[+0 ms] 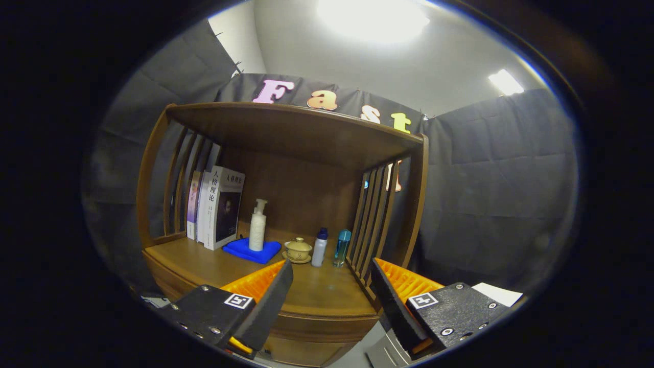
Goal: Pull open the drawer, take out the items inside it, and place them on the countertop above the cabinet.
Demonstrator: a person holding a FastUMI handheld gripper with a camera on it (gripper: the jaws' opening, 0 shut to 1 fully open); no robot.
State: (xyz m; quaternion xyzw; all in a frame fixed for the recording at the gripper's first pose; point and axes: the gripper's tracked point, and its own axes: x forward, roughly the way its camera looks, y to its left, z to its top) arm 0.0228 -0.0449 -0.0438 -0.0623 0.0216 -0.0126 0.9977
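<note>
Polished brown wood cabinet (327, 306), smooth plastic pump bottle (257, 227), soft blue cloth (245, 250), glossy paper books (219, 207)

We read "人格理论" on white book (225, 207), left of centre. Square coded markers on gripper (331, 263) fingers, lower frame, spread apart, holding nothing.

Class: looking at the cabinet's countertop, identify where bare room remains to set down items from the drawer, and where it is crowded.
Bare wood lies along the countertop front edge, just beyond the open gripper, and left-front before the books. The back is crowded: blue cloth under the pump bottle, lidded cup, two small bottles.
</note>
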